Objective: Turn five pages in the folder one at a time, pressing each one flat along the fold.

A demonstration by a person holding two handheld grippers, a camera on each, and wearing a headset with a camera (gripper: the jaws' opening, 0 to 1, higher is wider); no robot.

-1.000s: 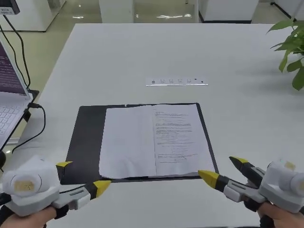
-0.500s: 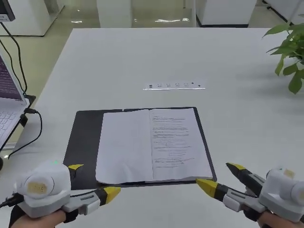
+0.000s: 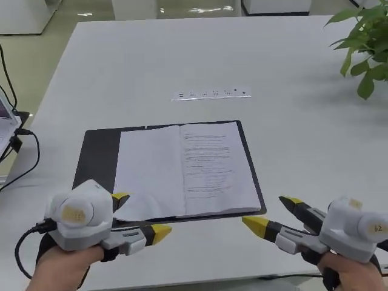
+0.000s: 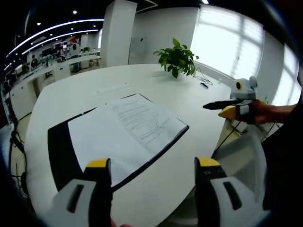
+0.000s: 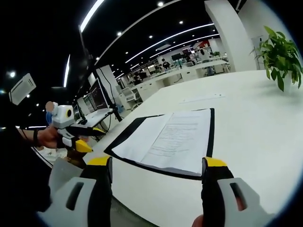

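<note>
White counter [image 3: 303,151] fills the middle of a big, bright office. At its left edge hangs a black cable [image 3: 24,163].

Near the left is the left hand-held gripper [image 3: 140,213]. Its yellow-tipped jaws are apart, with nothing between them. One tip looks close to the near left corner of the folder [image 3: 97,163].

That black folder lies open and flat in the middle of the counter. It has a blank page [image 3: 148,170] on the left and a printed page [image 3: 212,163] on the right, with the fold [image 3: 182,170] between them. Far past it sits a small white power strip [image 3: 210,94].

I think a few things could go wrong. The jaws may pinch two sheets at once, because the sheets lie tight together. A fast pull could crease or rip the paper. The folder could slide on the smooth counter if nothing holds it down. The blank page curls up a little at its near corner, so it might not stay flat.

The left hand [image 3: 57,267] holds its tool low, pointing right. The right hand [image 3: 348,273] holds the right hand-held gripper [image 3: 273,213] low too, pointing left at the folder's near right corner. Its jaws are apart and empty, not touching the paper.

A green plant [image 3: 364,48] stands at the far right.
</note>
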